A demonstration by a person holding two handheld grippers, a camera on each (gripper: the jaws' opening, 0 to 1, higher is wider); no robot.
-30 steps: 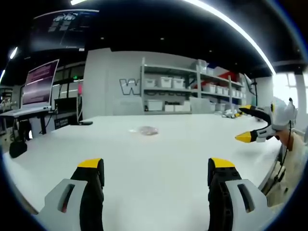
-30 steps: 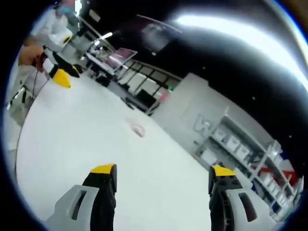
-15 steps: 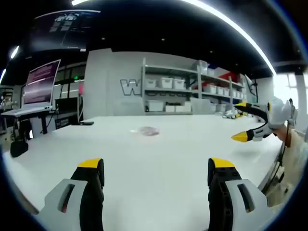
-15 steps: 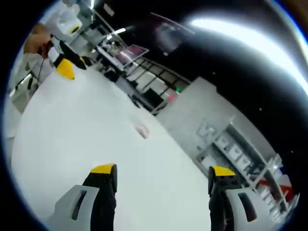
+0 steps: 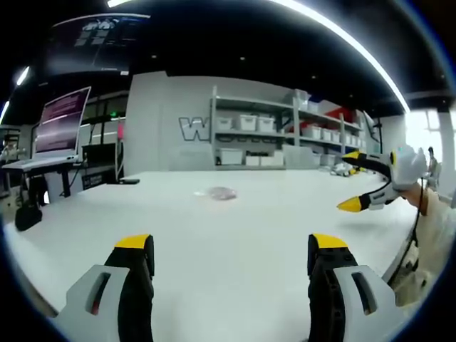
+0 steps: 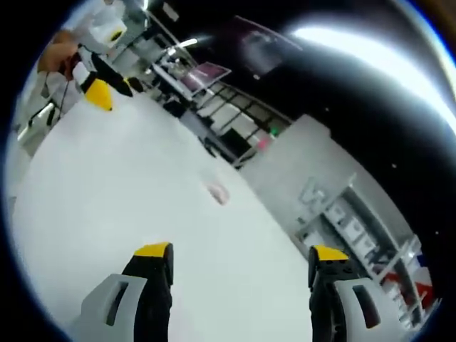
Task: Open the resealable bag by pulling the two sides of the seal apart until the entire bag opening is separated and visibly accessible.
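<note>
Far beyond both open tongs (image 5: 232, 244) (image 6: 242, 251), bag (image 5: 217, 192) lies on table (image 5: 235, 221).

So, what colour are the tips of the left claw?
Yellow, on black fingers; the left claw shows best in the left gripper view.

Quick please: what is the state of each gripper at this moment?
Left gripper: open, holding nothing.
Right gripper: open, holding nothing.

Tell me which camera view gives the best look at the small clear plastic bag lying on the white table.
The left gripper view: the small clear plastic bag lies near centre on the white table, level and seen broadside. In the right gripper view, the bag is a smaller, pinkish smudge in a tilted picture.
</note>
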